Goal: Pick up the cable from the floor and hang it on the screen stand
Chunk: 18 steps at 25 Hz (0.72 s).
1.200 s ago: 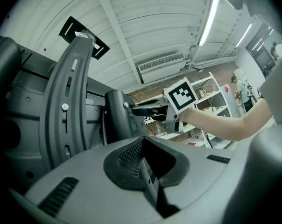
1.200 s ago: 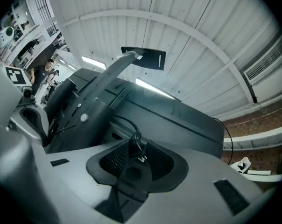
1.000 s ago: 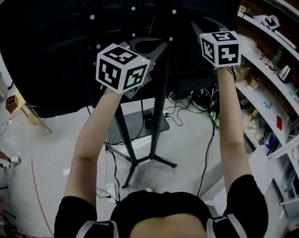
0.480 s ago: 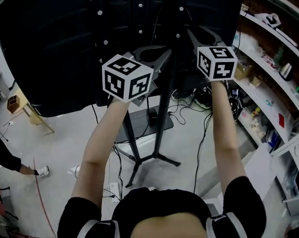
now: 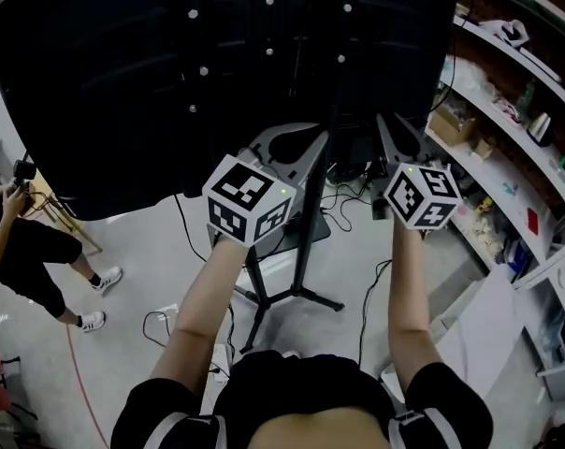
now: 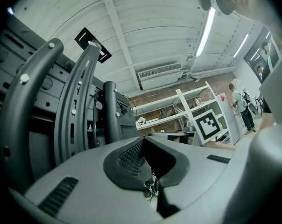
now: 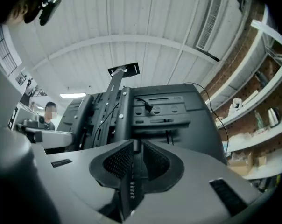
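Observation:
The black screen [image 5: 123, 82] fills the top of the head view, back side toward me, on its black stand [image 5: 306, 223]. Loose black cables [image 5: 343, 204] lie on the floor behind the stand's foot. My left gripper [image 5: 306, 137] is low in front of the stand; in the left gripper view its jaws [image 6: 142, 138] meet, and I see nothing between the pads. My right gripper [image 5: 390, 124] is beside the stand's post. Its jaws [image 7: 134, 143] have just been closing and keep a narrow slit with nothing in it. A thin cable with a plug [image 7: 148, 107] dangles on the screen's back.
White shelves [image 5: 507, 157] with boxes and bottles run down the right. A person [image 5: 30, 251] stands at the left by a small wooden stool [image 5: 63, 215]. A red cord [image 5: 81, 382] and a white cord [image 5: 166, 321] lie on the floor.
Both grippers have sunk from the screen's back to the level of the stand's post. The right one has rolled. A person has walked in at the left.

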Available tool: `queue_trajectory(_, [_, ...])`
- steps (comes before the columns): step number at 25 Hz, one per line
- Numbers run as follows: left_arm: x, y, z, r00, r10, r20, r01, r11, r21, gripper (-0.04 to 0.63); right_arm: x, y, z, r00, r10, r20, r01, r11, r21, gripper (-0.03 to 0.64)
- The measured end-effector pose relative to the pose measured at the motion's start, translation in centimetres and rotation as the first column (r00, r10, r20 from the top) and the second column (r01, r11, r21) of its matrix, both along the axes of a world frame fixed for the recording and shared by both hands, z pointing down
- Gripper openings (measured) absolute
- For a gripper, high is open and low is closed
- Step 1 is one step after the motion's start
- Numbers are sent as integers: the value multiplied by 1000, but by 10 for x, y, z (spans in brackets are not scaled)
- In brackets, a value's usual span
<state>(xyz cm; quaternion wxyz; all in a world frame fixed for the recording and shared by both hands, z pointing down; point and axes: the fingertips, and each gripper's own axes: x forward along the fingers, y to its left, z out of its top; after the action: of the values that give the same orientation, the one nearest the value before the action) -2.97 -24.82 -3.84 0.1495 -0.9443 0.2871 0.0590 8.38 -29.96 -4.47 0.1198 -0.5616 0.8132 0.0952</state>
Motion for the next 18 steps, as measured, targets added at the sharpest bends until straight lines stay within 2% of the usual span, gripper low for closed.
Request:
queue_trajectory(1, [0, 4, 9, 1000, -3, 1, 3, 1000, 1, 8, -1, 10, 13, 1000, -8, 25, 8, 1000, -16, 66])
queue_trajectory(4, [1, 13, 40, 1000, -10, -6, 10, 1000, -24, 8, -9, 36, 48, 997, -25, 69, 29, 998, -61, 26])
queue_trajectory(9, [7, 21, 81, 998, -13, -59, 6, 994, -109, 8, -22, 64, 79, 997, -44, 63, 51, 993, -107, 23])
queue_trajectory(12, [17, 21, 104, 998, -13, -56, 4, 989, -145, 8, -28, 70, 96, 1000, -13, 5, 13, 992, -124, 23])
queue_trajectory(18, [23, 22, 124, 997, -21, -75, 8, 987, -163, 8, -38, 74, 111, 1000, 8, -14, -10, 991, -134, 21])
